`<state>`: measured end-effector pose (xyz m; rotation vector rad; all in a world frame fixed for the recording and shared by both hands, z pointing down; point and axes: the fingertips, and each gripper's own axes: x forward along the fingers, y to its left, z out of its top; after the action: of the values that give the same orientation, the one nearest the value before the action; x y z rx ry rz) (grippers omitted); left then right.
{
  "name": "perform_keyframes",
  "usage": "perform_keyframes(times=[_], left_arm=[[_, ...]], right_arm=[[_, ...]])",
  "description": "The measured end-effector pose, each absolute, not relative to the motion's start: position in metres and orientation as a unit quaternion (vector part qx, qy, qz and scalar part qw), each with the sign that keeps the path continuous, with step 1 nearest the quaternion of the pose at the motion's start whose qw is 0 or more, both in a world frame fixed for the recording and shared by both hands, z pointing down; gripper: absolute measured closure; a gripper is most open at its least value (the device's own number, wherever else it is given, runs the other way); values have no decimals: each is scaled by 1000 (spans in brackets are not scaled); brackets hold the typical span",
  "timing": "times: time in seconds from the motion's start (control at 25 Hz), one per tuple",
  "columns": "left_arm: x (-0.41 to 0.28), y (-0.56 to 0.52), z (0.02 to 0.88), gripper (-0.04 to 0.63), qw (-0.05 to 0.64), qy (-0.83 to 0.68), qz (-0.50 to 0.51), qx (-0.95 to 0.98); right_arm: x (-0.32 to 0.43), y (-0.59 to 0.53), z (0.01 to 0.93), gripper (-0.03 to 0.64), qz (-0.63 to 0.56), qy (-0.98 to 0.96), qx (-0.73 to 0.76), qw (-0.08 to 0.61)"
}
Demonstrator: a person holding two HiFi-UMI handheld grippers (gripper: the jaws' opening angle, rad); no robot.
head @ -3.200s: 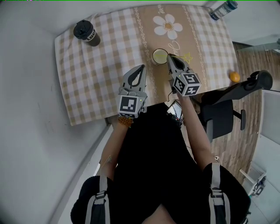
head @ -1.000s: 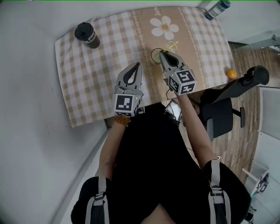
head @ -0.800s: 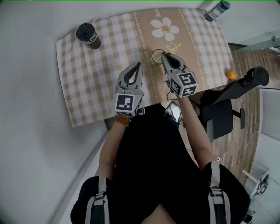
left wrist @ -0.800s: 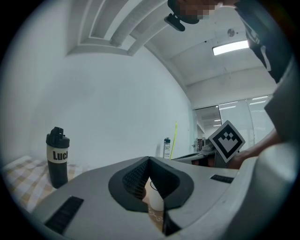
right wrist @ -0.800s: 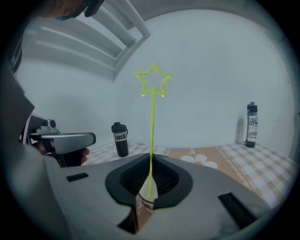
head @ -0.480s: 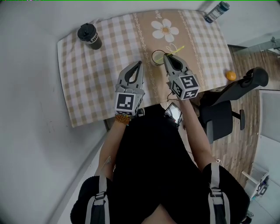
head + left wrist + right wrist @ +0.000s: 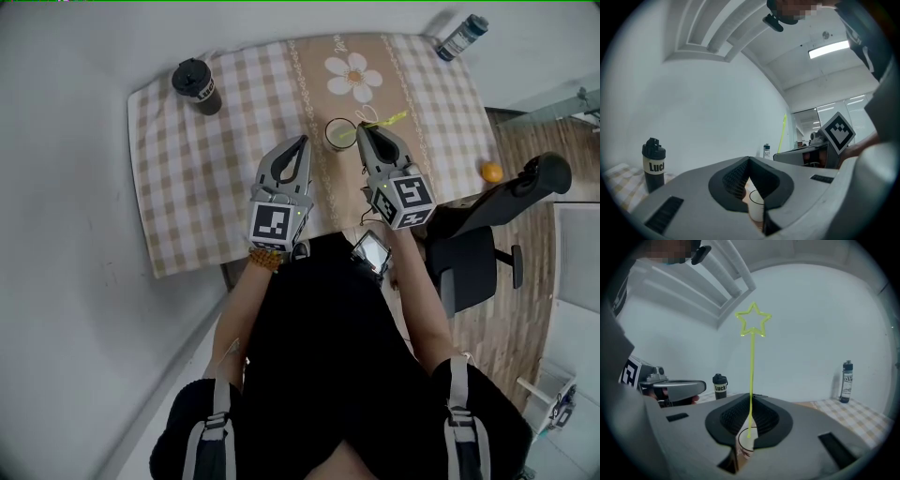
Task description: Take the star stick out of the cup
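— Where is the star stick right now?

— In my right tongs (image 7: 364, 131). They are clenched on the thin yellow-green star stick (image 7: 751, 371) a little above its lower end. In the right gripper view it stands upright out of the tips, with the star outline at the top against the pale wall.

— And the cup?

— The cup (image 7: 339, 134) stands on the cloth-covered surface (image 7: 187, 216), on the tan middle band of the checked cloth (image 7: 441, 103), on the near side of the printed daisy (image 7: 354, 75). My right tongs hang just beside it, on its right in the head view. The stick's lower end shows against the cup's mouth; I cannot tell whether it has cleared the rim.

— Your left side?

— The left tongs (image 7: 302, 141) are clenched on nothing, tips together, to the left of the cup and apart from it. Through their gap I see the cup's white rim.

— Anything else around?

— A dark tumbler (image 7: 197, 86) near the far left corner of the cloth and a bottle (image 7: 461, 36) at the far right corner. There is also an orange (image 7: 491, 172) by the surface's right edge, and a black office chair (image 7: 506, 202) close to it.
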<state>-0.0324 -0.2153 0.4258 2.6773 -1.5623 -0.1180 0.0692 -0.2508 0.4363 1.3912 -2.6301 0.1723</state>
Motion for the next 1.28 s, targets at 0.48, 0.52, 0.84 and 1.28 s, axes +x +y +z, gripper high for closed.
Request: perform_keyframes(times=[0.48, 0.52, 0.84, 1.28], left_arm=[[-32, -219, 419, 591, 15, -505, -44, 862], [-32, -218, 419, 591, 15, -504, -45, 862], [-29, -219, 421, 591, 16, -505, -44, 862], [-28, -221, 431, 591, 28, -505, -42, 862]], right_arm=[[68, -251, 435, 601, 52, -880, 464, 87], [68, -251, 435, 600, 52, -880, 465, 88], [73, -253, 442, 601, 54, -879, 466, 91], [74, -257, 450, 600, 62, -877, 466, 95]])
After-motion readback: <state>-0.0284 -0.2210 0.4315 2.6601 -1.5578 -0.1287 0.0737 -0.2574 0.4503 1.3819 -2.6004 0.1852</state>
